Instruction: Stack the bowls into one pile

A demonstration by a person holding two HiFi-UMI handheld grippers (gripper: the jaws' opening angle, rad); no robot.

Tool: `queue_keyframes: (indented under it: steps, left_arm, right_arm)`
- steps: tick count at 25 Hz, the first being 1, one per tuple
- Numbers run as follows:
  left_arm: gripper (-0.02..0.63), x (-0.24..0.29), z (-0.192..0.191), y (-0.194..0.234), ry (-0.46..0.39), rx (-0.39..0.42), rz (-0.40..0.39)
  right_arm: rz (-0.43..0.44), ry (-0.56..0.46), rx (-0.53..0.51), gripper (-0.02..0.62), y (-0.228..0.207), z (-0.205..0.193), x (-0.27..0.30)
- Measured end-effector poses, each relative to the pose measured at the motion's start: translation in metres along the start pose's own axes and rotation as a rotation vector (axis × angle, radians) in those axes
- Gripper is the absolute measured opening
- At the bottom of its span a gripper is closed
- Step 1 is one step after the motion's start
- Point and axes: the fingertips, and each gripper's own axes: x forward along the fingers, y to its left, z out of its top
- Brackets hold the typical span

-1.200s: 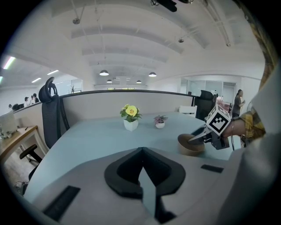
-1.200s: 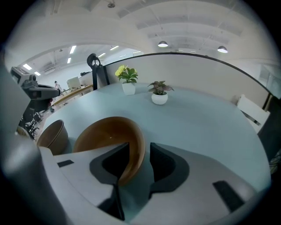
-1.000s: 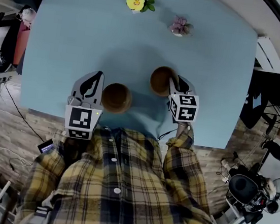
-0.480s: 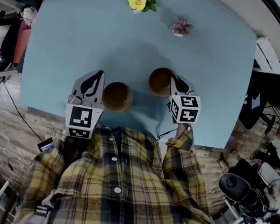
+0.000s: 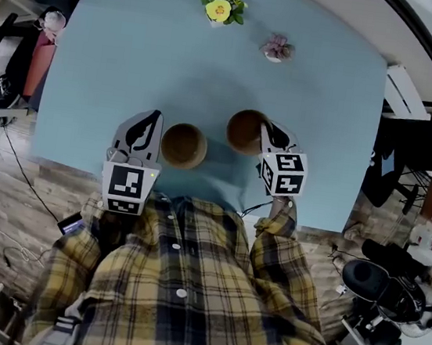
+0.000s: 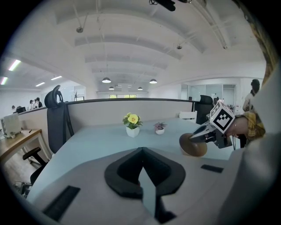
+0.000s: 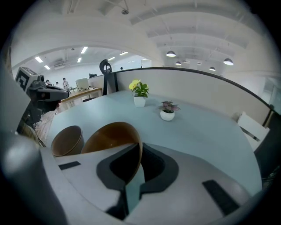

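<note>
Head view: right bowl [image 5: 245, 131] and left bowl [image 5: 183, 145] sit apart on my counter [image 5: 139, 39], nothing stacked yet. Left gripper view: my left gripper's [image 6: 141, 154] jaws are closed, empty. Right gripper view: the right gripper's [image 7: 135, 169] jaws pinch the right bowl's rim, perhaps lifting it.

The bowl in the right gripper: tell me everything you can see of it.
The held bowl is round, brown and wooden-looking, empty, with a smooth inside and a thin rim. The right gripper is shut on that rim, one jaw inside and one outside. The bowl is tilted, with its opening turned toward the second bowl, which stands apart on the blue table. Whether its base touches the table is unclear.
</note>
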Motion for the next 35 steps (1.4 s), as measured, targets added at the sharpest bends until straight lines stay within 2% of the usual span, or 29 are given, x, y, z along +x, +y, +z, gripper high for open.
queue_keyframes:
  steps: [5,14,25,35]
  left_arm:
    - [-0.009,-0.02,-0.002,0.001,-0.032,-0.009,0.027]
    - [-0.009,-0.062,-0.018,0.01,-0.054,-0.046,0.11]
    - [-0.009,-0.108,-0.052,0.046,-0.033,-0.13,0.261]
    - [-0.009,-0.121,-0.064,0.054,-0.014,-0.152,0.286]
  right_arm:
    - [0.052,-0.062,-0.039,0.015,0.029,0.024,-0.013]
    - [0.202,-0.126,-0.122,0.015,0.1,0.055,-0.015]
    - [0.364,-0.035,-0.2,0.017,0.177,0.04,0.017]
    - [0.354,0.03,-0.188,0.017,0.187,0.022,0.029]
